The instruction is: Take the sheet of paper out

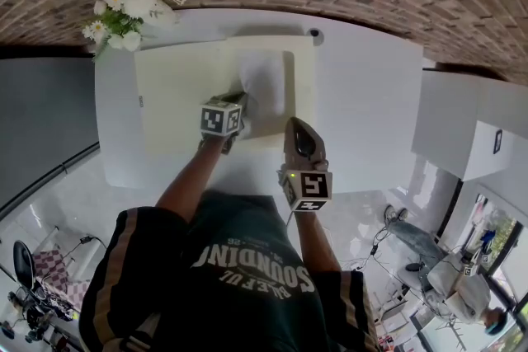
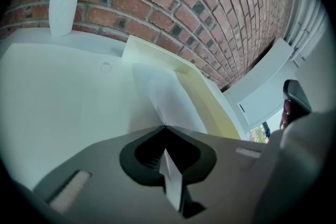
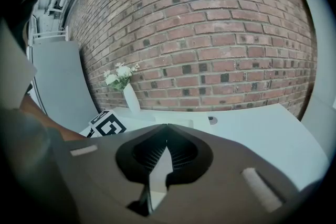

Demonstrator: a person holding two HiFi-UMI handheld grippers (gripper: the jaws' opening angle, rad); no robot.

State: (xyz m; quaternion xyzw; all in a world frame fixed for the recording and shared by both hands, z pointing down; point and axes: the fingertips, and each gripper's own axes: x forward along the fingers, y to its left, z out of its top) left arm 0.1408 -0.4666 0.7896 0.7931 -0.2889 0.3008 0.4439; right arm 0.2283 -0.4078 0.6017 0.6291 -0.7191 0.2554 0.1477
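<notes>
White paper gripped
Our left gripper (image 2: 165,127) clamps the sheet of paper (image 1: 266,82) in the cream folder (image 1: 177,95); right gripper (image 3: 167,126) closed, empty. Next we slide it out flat.

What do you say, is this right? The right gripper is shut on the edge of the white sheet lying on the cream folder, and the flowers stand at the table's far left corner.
One thing is wrong: the gripper. The left gripper is shut on the edge of the white sheet lying on the cream folder, as the left gripper view shows. The flowers do stand at the far left corner of the table.
</notes>
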